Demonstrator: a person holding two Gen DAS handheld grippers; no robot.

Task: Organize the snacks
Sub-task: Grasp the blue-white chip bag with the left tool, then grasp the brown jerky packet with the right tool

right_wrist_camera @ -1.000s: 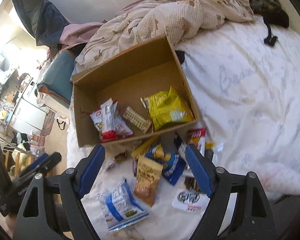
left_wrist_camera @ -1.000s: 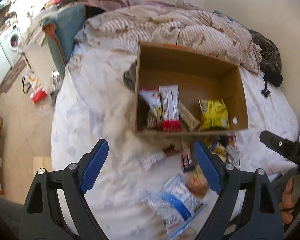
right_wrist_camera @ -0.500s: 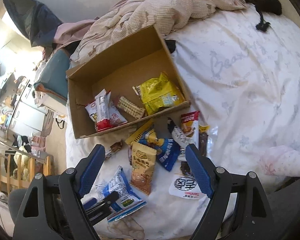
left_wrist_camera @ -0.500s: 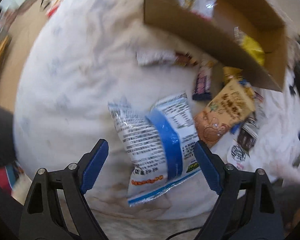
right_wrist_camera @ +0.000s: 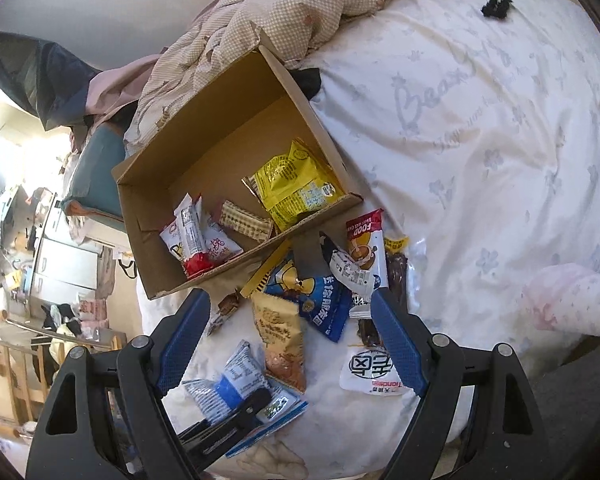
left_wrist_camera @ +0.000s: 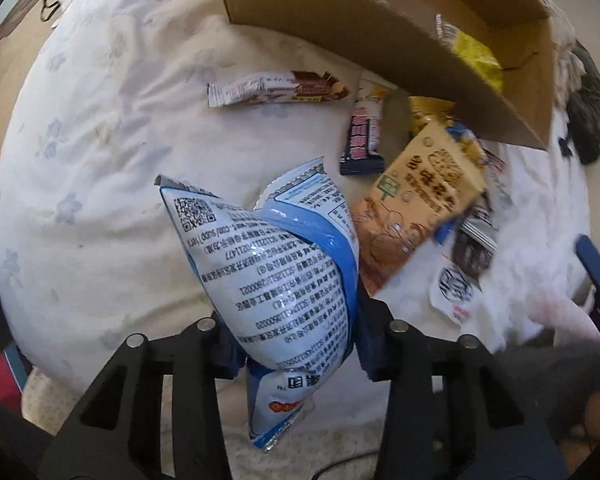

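Note:
My left gripper [left_wrist_camera: 296,340] points down at the bed, its jaws closing with a white and blue snack bag [left_wrist_camera: 284,272] pinched and buckled upward between the pads. The right wrist view shows that bag [right_wrist_camera: 228,384] at the bottom with a black left finger on it. My right gripper [right_wrist_camera: 290,332] hovers open above the loose pile: a tan bag [right_wrist_camera: 280,336], a blue cartoon bag [right_wrist_camera: 312,292], a white packet [right_wrist_camera: 370,368]. Beyond the pile, the cardboard box [right_wrist_camera: 220,120] holds a yellow bag [right_wrist_camera: 296,184], a wafer [right_wrist_camera: 244,220] and red-and-white bars [right_wrist_camera: 192,240].
A brown-and-white chocolate bar [left_wrist_camera: 276,88] and a dark bar [left_wrist_camera: 362,140] lie on the floral sheet [left_wrist_camera: 100,160] near the box. A rumpled checked blanket [right_wrist_camera: 300,12] is heaped behind the box. A pink patterned sleeve [right_wrist_camera: 572,304] rests at right. The bed edge drops off at left.
The left gripper dropped steeply toward the white and blue bag and its jaws narrowed onto it, crumpling it upward. The right gripper shifted slightly and rolled, still open.

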